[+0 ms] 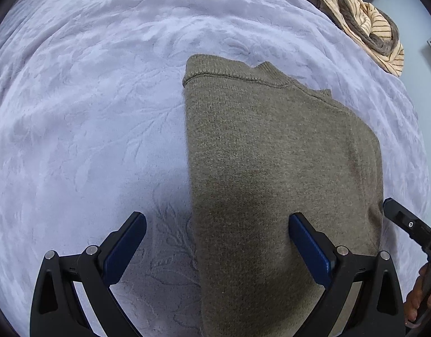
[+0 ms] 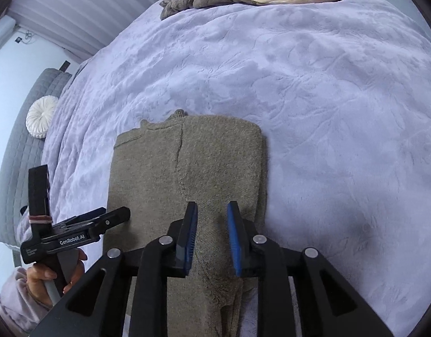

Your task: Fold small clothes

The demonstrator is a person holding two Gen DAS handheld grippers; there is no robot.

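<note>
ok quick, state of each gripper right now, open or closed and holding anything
Left gripper: open wide, holding nothing, over the near edge of the olive sweater.
Right gripper: partly closed, pinching a raised fold of the sweater's near end.
</note>
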